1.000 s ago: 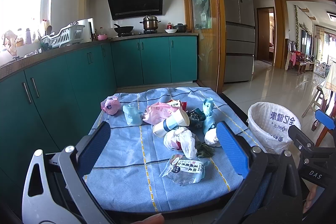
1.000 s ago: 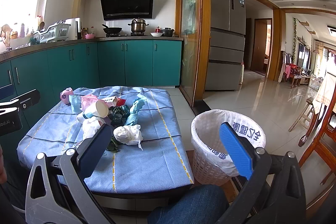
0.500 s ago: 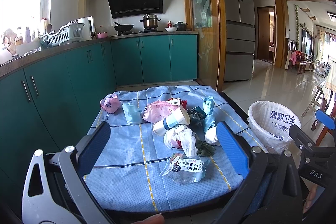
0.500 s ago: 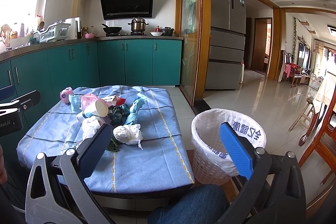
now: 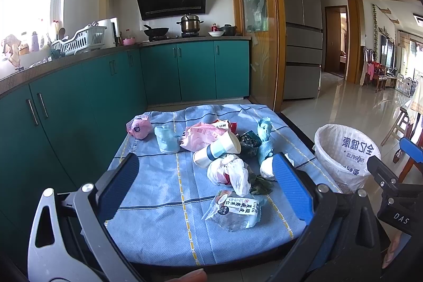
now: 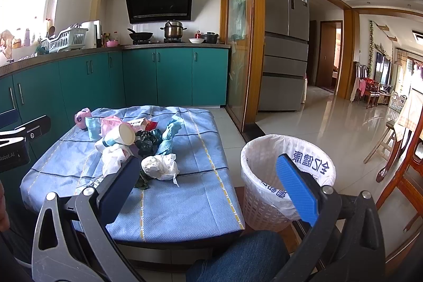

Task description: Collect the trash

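Trash lies in a loose heap on the blue tablecloth (image 5: 158,202): a paper cup (image 5: 216,149) on its side, a white crumpled bag (image 5: 228,171), a pink bag (image 5: 138,126) and a clear snack wrapper (image 5: 234,210) nearest the front edge. The left gripper (image 5: 203,186) and the right gripper (image 6: 208,180) both hover before the table with jaws spread wide, holding nothing. A lined waste basket (image 6: 280,176) stands on the floor just beside the table, on its right.

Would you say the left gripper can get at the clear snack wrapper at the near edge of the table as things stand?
Probably yes: the left gripper is open, and the snack wrapper lies nearest it on the blue cloth, apart from the pile, nothing in between.
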Demonstrator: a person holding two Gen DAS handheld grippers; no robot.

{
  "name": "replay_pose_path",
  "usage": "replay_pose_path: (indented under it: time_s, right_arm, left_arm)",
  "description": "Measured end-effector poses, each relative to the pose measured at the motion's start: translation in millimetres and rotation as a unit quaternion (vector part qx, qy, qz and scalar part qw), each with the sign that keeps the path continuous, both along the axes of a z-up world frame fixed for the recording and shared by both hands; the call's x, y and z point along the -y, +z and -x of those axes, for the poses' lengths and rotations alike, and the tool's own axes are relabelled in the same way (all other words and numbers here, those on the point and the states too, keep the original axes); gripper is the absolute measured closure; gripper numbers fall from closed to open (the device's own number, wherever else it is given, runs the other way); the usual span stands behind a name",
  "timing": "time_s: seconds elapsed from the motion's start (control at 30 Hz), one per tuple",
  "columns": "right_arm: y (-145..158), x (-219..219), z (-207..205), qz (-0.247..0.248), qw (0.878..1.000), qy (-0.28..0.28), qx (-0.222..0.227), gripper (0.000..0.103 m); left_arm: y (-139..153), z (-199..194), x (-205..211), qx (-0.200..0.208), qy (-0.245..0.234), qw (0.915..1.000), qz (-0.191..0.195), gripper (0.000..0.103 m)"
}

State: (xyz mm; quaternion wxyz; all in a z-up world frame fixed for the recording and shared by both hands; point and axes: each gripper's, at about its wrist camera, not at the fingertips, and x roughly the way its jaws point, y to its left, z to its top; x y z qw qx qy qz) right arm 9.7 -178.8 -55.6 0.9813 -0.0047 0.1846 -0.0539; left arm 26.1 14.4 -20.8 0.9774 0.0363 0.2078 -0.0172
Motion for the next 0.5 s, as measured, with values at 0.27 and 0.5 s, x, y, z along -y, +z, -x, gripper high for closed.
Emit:
replay_pose_path:
  time_s: [0.27, 0.5]
  right_arm:
    - [-8, 4, -5, -0.004, 1.000, 0.001, -0.009, 0.002]
    - [-20, -17, -29, 0.001, 0.998, 0.057, -0.030, 0.003]
  left_arm:
    - [-7, -9, -4, -0.014, 0.002, 0.9999, 0.001, 0.003]
    - [-35, -37, -58, -0.046, 0.087, 0.9951, 0.011, 0.003]
